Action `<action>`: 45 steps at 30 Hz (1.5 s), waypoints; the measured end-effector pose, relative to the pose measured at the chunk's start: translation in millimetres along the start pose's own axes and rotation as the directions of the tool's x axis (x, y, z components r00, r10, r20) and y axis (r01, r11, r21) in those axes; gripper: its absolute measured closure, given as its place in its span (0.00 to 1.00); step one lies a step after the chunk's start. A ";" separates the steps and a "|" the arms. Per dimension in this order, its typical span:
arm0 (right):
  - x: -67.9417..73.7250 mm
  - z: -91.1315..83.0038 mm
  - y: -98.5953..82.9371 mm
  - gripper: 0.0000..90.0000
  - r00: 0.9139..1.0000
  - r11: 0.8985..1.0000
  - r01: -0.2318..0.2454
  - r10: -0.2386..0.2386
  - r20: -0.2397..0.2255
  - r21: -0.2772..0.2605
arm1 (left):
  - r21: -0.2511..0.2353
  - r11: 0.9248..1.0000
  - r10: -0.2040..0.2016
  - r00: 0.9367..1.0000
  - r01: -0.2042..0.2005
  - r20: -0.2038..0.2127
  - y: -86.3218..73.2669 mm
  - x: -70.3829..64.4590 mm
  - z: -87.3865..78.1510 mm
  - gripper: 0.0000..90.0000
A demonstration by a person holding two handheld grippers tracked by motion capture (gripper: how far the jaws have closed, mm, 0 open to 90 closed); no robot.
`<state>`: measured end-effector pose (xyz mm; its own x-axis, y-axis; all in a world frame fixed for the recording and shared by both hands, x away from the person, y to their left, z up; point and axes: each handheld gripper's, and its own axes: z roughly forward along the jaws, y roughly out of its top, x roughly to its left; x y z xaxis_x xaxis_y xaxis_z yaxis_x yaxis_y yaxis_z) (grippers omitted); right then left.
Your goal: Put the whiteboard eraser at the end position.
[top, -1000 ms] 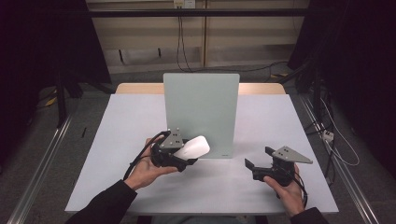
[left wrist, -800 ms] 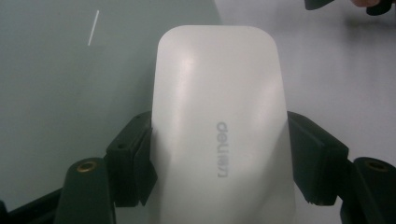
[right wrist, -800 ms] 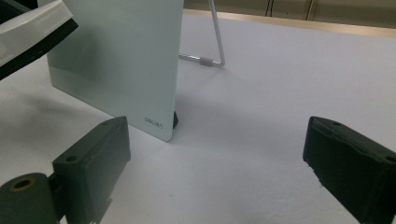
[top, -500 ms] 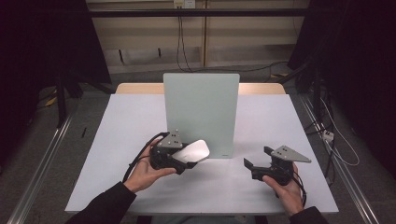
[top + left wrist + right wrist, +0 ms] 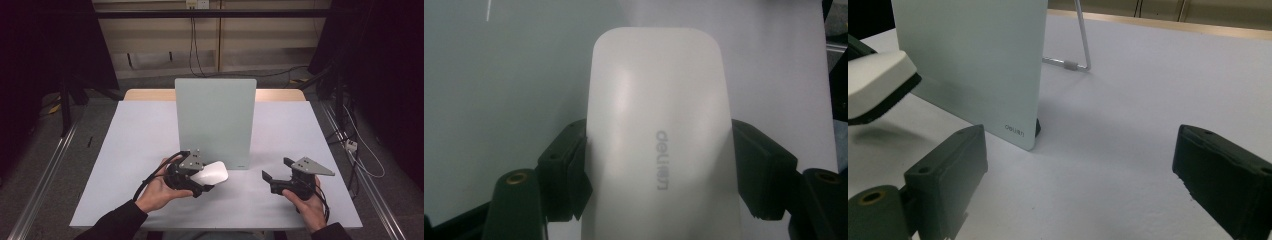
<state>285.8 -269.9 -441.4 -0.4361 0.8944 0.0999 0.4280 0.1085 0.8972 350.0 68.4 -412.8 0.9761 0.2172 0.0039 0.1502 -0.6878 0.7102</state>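
The left tool (image 5: 202, 181) grips a white eraser (image 5: 210, 173) (branded "deli") by its long sides, now drawn slightly back and lower from the upright pale-green board (image 5: 215, 122) just ahead of it, suggesting a wiping pass has ended or another is being lined up. The right tool (image 5: 274, 171), jaws wide and empty, hovers over the bench (image 5: 140, 145) beside the board's lower corner.

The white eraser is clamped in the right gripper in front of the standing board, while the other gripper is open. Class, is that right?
Not quite. The white eraser is clamped in the left gripper, as the left gripper view shows. It is in front of the standing board, and the right gripper is open.
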 end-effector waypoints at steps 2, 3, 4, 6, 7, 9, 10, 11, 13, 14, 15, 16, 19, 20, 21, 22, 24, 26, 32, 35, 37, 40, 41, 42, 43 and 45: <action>0.1 0.1 0.0 0.08 1.000 1.000 0.000 0.000 -0.001 0.001 | 0.018 1.000 0.008 1.000 -0.008 0.012 0.1 -0.9 5.5 0.35; 0.3 0.3 0.2 0.08 1.000 1.000 -0.003 0.003 -0.002 0.000 | 0.029 0.999 0.016 1.000 -0.016 0.014 0.2 -1.4 7.7 0.35; 0.3 0.6 0.3 0.08 1.000 1.000 -0.002 0.002 -0.003 0.000 | 0.034 0.999 0.015 1.000 -0.015 0.019 0.5 -2.3 10.3 0.35; 0.5 0.9 0.3 0.08 1.000 1.000 0.001 -0.001 -0.004 0.001 | 0.049 0.999 0.023 0.999 -0.024 0.035 1.4 -3.7 14.0 0.35; 0.5 1.0 0.4 0.08 1.000 1.000 0.002 -0.002 -0.005 0.001 | 0.053 0.998 0.029 0.999 -0.031 0.040 2.0 -4.3 15.8 0.34; 0.4 1.0 0.3 0.08 1.000 1.000 0.001 -0.001 -0.004 0.001 | 0.069 0.997 0.033 0.998 -0.036 0.046 2.8 -4.7 18.9 0.35; 0.4 0.9 0.2 0.08 1.000 1.000 -0.001 0.001 -0.004 0.002 | 0.075 0.997 0.031 0.998 -0.035 0.051 3.0 -4.8 20.7 0.35; 0.4 0.9 0.2 0.08 1.000 1.000 0.000 0.000 -0.004 0.002 | 0.081 0.996 0.033 0.999 -0.037 0.042 3.3 -5.7 23.1 0.35; 0.5 1.1 0.2 0.08 1.000 1.000 0.001 -0.001 -0.005 0.002 | 0.101 0.994 0.041 0.998 -0.046 0.049 3.6 -6.9 28.3 0.35; 0.5 1.2 0.2 0.08 1.000 1.000 0.002 -0.002 -0.005 0.002 | 0.108 0.993 0.049 0.998 -0.054 0.047 3.7 -7.6 30.9 0.34; 0.4 1.2 0.2 0.08 1.000 1.000 0.005 -0.005 -0.004 0.006 | 0.113 0.992 0.057 0.997 -0.062 0.046 3.8 -8.3 33.4 0.35; 0.7 1.5 0.2 0.08 1.000 1.000 0.002 -0.002 -0.005 0.003 | 0.118 0.991 0.066 0.997 -0.070 0.045 4.2 -8.4 35.5 0.35; 0.6 1.4 0.2 0.08 1.000 1.000 0.002 -0.002 -0.004 0.004 | 0.126 0.989 0.070 0.996 -0.076 0.049 4.7 -8.8 40.2 0.35; 0.6 1.4 0.1 0.08 1.000 1.000 0.002 -0.002 -0.004 0.004 | 0.127 0.989 0.076 0.996 -0.081 0.043 4.8 -9.5 41.1 0.35; 0.6 1.4 0.1 0.08 1.000 1.000 0.002 -0.002 -0.004 0.004 | 0.125 0.989 0.074 0.997 -0.078 0.039 5.0 -9.6 41.6 0.34; 0.6 1.5 0.1 0.08 1.000 1.000 0.002 -0.002 -0.004 0.004 | 0.123 0.989 0.073 0.997 -0.077 0.039 5.1 -9.1 41.8 0.35; 0.6 1.5 0.1 0.08 1.000 1.000 0.003 -0.003 -0.004 0.004 | 0.123 0.989 0.078 0.996 -0.083 0.045 5.0 -8.8 42.7 0.34; 0.7 1.5 0.1 0.08 1.000 1.000 0.002 -0.002 -0.003 0.003 | 0.122 0.989 0.084 0.996 -0.089 0.041 4.5 -10.1 45.1 0.34; 0.9 1.5 0.0 0.08 1.000 1.000 0.001 -0.001 -0.004 0.003 | 0.088 0.995 0.051 0.998 -0.054 0.044 -0.7 -7.0 46.6 0.34; 0.4 1.3 -0.1 0.08 1.000 1.000 0.005 -0.005 -0.002 0.005 | 0.086 0.995 0.048 0.998 -0.051 0.041 -1.3 -7.3 46.7 0.34; 0.5 1.8 0.0 0.08 1.000 1.000 0.002 -0.002 -0.003 0.004 | 0.079 0.996 0.042 0.998 -0.045 0.042 -2.7 -6.7 47.2 0.34; 0.5 1.9 0.0 0.08 1.000 1.000 0.004 -0.004 -0.004 0.003 | 0.069 0.997 0.038 0.999 -0.040 0.035 -4.0 -7.5 47.8 0.33; 0.2 1.9 -0.1 0.08 1.000 1.000 0.005 -0.005 -0.004 0.002 | 0.067 0.997 0.037 0.999 -0.039 0.035 -4.4 -7.4 47.8 0.33; 0.2 1.8 -0.1 0.08 1.000 1.000 0.004 -0.003 -0.004 0.003 | 0.069 0.997 0.030 0.999 -0.032 0.032 -4.6 -7.2 47.8 0.33; 0.2 1.7 -0.1 0.08 1.000 1.000 0.003 -0.003 -0.004 0.003 | 0.068 0.997 0.029 0.999 -0.032 0.031 -4.8 -7.3 47.9 0.33; 0.0 2.1 -0.2 0.08 1.000 1.000 0.006 -0.006 -0.004 0.002 | 0.080 0.996 0.035 0.999 -0.037 0.023 -4.9 -7.7 49.0 0.31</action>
<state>287.4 -269.0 -442.4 -0.4417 0.8920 0.0958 0.4269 0.1150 0.8970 349.5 36.1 -450.8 0.9841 0.1769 0.0131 0.1258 -0.7485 0.6511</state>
